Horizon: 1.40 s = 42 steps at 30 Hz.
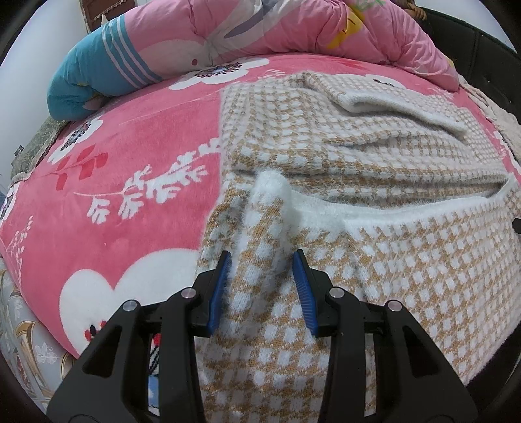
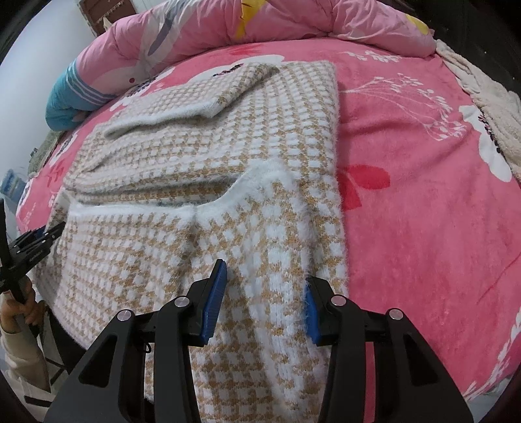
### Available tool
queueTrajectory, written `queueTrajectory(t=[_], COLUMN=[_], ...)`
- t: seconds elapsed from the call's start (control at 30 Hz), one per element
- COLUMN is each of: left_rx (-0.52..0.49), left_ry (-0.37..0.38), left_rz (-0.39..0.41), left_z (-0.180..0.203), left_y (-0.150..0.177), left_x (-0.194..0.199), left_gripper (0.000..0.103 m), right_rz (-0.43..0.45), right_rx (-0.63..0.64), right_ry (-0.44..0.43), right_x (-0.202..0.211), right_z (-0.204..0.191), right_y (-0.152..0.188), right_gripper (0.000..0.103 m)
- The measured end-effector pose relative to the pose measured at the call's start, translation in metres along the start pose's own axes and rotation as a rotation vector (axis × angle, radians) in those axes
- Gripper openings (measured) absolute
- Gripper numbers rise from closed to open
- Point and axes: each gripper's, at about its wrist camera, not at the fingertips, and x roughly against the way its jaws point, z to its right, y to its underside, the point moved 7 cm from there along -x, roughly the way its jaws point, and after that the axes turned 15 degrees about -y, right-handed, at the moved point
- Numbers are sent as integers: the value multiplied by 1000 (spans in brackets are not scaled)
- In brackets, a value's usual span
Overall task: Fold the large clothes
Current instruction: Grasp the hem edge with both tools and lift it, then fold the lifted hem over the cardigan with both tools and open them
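Observation:
A fluffy tan-and-white checked sweater [image 1: 374,182] lies on the pink flowered blanket [image 1: 136,156], with a sleeve folded across its far part and the near part folded up over it. My left gripper [image 1: 262,260] is open, its blue pads either side of a raised fold of the sweater's near left part. In the right wrist view the sweater [image 2: 208,169] fills the middle. My right gripper [image 2: 265,273] is open over the sweater's near right edge. The left gripper also shows at the left edge of that view [image 2: 42,236].
A pink quilt [image 1: 260,29] and a blue striped pillow [image 1: 94,75] are heaped along the far side. A cream fleece [image 2: 488,107] lies at the right edge. The bed's near edge drops off by my left hand [image 2: 16,306]. Pink blanket [image 2: 423,195] stretches right of the sweater.

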Motion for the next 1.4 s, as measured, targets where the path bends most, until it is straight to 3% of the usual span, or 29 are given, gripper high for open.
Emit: queueTrajectory(t=[0.13, 0.23, 0.3, 0.37, 0.47, 0.63, 1.03, 1.2, 1.4], left_rx=[5, 19, 26, 16, 13, 21, 75, 82, 91], left_ry=[3, 8, 10, -8, -8, -13, -48, -57, -66], left_rz=[2, 17, 38, 64, 93, 190, 390, 471, 540], left_z=[-1, -2, -3, -3, -6, -12, -37, -41, -41], left_y=[0, -1, -1, 0, 1, 0, -1, -28, -90], left_x=[0, 0, 3, 9, 20, 56, 156, 182, 179], left_gripper=[39, 38, 34, 24, 16, 12, 9, 9, 8], right_rz=[13, 30, 52, 88, 137, 215, 427, 482, 523], right_rx=[16, 26, 38, 58, 77, 111, 159, 181, 240], right_ry=[24, 50, 64, 77, 79, 88, 57, 48, 41], right_x=[-5, -5, 1, 11, 27, 54, 128, 144, 149], right_z=[-2, -5, -10, -17, -25, -43, -71, -73, -74], right_y=[-2, -1, -1, 1, 2, 12, 25, 4, -59], right_gripper=[41, 27, 14, 11, 10, 9, 8, 8, 8])
